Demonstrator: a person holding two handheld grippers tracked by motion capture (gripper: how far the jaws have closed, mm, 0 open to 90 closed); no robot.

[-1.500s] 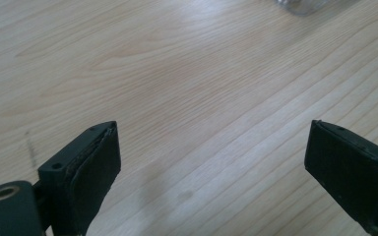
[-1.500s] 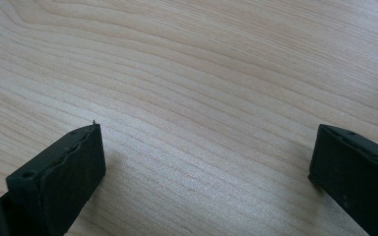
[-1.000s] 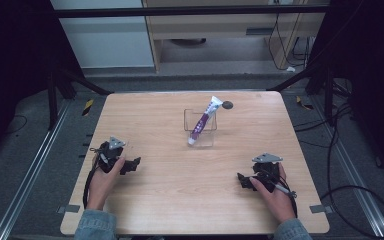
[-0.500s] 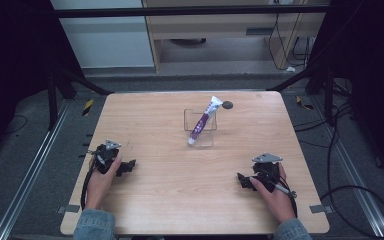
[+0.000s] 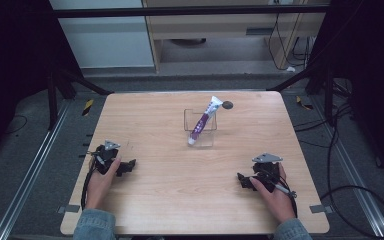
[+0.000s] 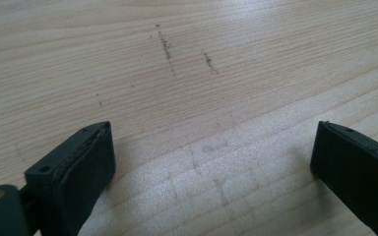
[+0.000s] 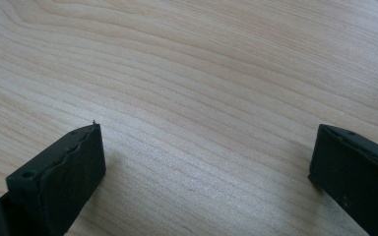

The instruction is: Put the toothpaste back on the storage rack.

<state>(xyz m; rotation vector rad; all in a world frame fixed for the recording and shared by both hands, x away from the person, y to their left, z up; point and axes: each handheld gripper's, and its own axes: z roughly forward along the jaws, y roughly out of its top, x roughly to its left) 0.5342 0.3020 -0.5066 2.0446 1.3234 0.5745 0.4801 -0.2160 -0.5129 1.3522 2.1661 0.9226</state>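
From the high view, your left gripper [image 5: 125, 167] and right gripper [image 5: 244, 180] rest on the table [image 5: 170, 200]; the purple-and-white tube [image 5: 203, 121] leans rightward in a clear container [image 5: 200, 135] ahead, between them. In the left gripper view, jaws have just been opening, wide over matte woodgrain, holding nothing. In the right gripper view, jaws likewise spread, empty.

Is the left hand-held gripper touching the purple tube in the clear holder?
Apart. In the high view the left hand-held gripper rests near the table's front left edge, with bare wood between it and the purple tube in its clear holder.
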